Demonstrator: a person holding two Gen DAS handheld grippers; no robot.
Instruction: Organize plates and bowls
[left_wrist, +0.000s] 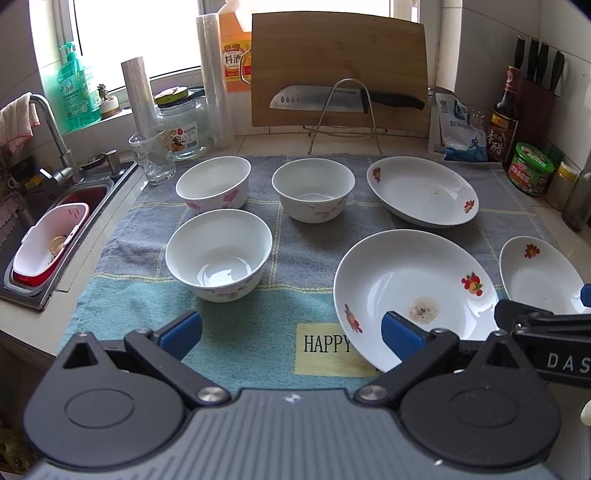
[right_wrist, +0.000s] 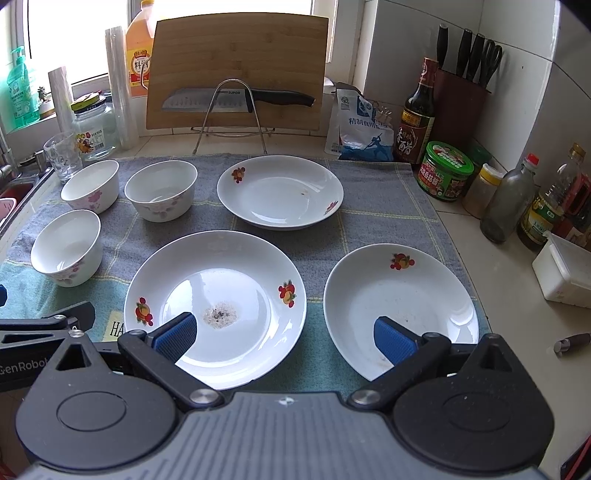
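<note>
Three white floral bowls stand on a grey-and-teal towel (left_wrist: 295, 240): a near bowl (left_wrist: 218, 254) (right_wrist: 66, 253), a far left bowl (left_wrist: 213, 183) (right_wrist: 90, 186) and a far middle bowl (left_wrist: 313, 190) (right_wrist: 160, 191). Three white fruit-print plates lie to their right: a near plate with a dirty spot (left_wrist: 415, 295) (right_wrist: 216, 306), a far plate (left_wrist: 423, 190) (right_wrist: 280, 192) and a right plate (left_wrist: 539, 275) (right_wrist: 400, 308). My left gripper (left_wrist: 291, 334) is open and empty above the towel's front. My right gripper (right_wrist: 284, 332) is open and empty above the gap between the near and right plates.
A sink (left_wrist: 55, 229) with a red-and-white basin lies left. A glass (left_wrist: 153, 157), a jar, a cutting board (left_wrist: 338, 70) with a knife on a wire rack stand behind. Bottles, a green jar (right_wrist: 445, 171) and a white box (right_wrist: 565, 273) line the right wall.
</note>
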